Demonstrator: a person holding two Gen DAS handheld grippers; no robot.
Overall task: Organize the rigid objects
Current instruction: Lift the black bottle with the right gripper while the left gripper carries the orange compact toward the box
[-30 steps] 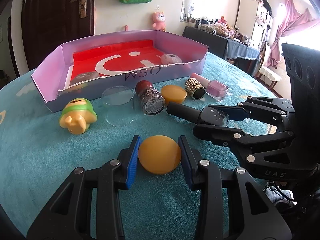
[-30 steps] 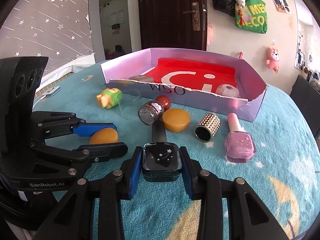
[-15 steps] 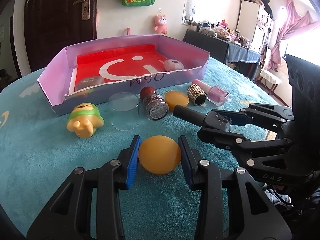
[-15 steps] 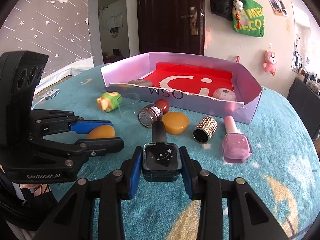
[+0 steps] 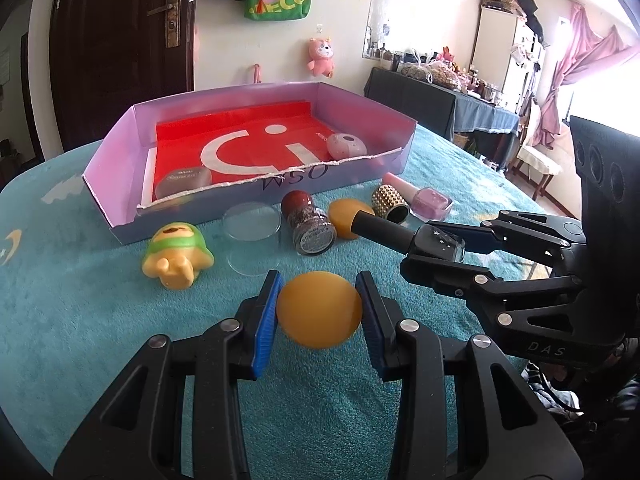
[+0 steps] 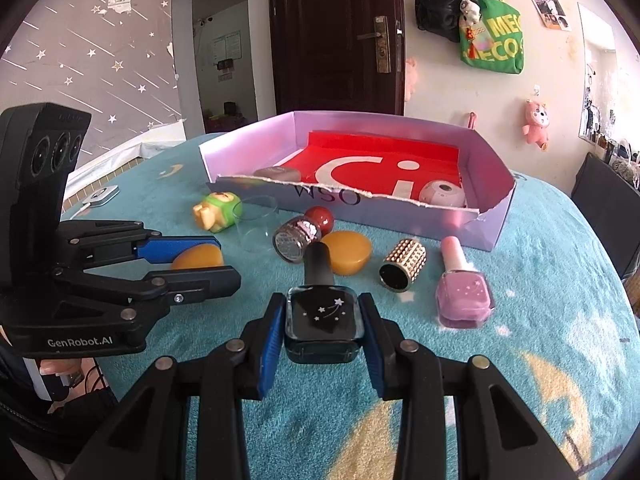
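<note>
My left gripper (image 5: 318,280) is shut on an amber rounded piece (image 5: 320,312), its blue pads pressing on both sides. My right gripper (image 6: 322,300) is shut on a black nail polish bottle (image 6: 322,320) with white stars, cap pointing forward. In the left wrist view the right gripper (image 5: 440,248) and the black bottle (image 5: 384,230) reach in from the right. In the right wrist view the left gripper (image 6: 208,260) shows at the left. Beyond both stands a purple box (image 5: 120,140) lined in red, holding a pink speckled egg shape (image 5: 346,146) and a grey round compact (image 5: 184,178).
On the teal cloth before the box lie a green-and-yellow toy (image 5: 176,256), a clear cup (image 5: 252,236), a glitter jar with a red cap (image 5: 308,224), a second amber piece (image 5: 344,214), a studded gold cylinder (image 5: 390,202) and a pink polish bottle (image 5: 428,200).
Both views have shifted a little, so the box and the loose items sit slightly lower and smaller in the pictures. Both grips are unchanged.
</note>
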